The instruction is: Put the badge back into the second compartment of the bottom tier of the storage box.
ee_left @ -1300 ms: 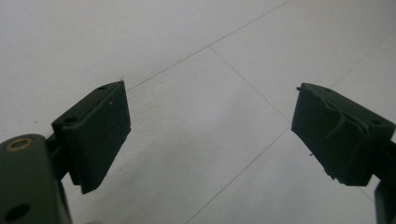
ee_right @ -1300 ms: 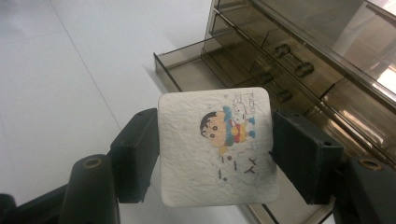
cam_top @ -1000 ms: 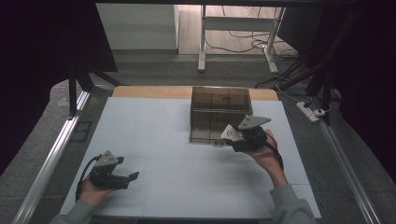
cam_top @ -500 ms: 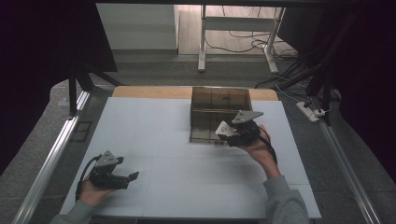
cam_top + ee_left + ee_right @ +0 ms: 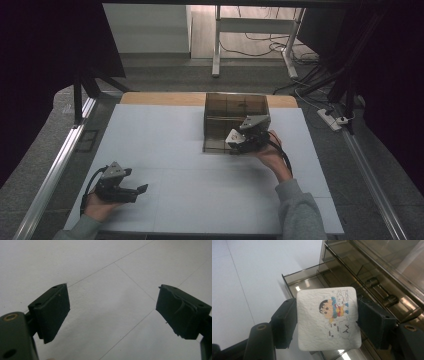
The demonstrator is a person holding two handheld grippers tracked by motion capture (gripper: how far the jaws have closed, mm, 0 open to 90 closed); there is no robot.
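A smoked see-through drawer box (image 5: 235, 111) stands at the table's back middle. Its lowest drawer (image 5: 305, 283) is pulled out. My right gripper (image 5: 236, 141) is at the box's front, shut on a white square pad (image 5: 328, 318) with a colour cartoon print, held flat above the drawer's open end. That pad appears as a small white patch (image 5: 232, 136) in the high view. My left gripper (image 5: 140, 190) rests low at the front left, far from the box. Its jaws stand wide apart (image 5: 112, 310) over bare table with nothing between them.
The white table top (image 5: 165, 145) has thin seam lines and a wooden strip along its back edge. Metal rails (image 5: 55, 165) run along both sides. Beyond the table are a white stand's legs, cables and a power strip (image 5: 332, 119) on the floor.
My right gripper has carried the white pad left and a little farther back, up to the front of the drawer box. The left gripper has stayed where it was.
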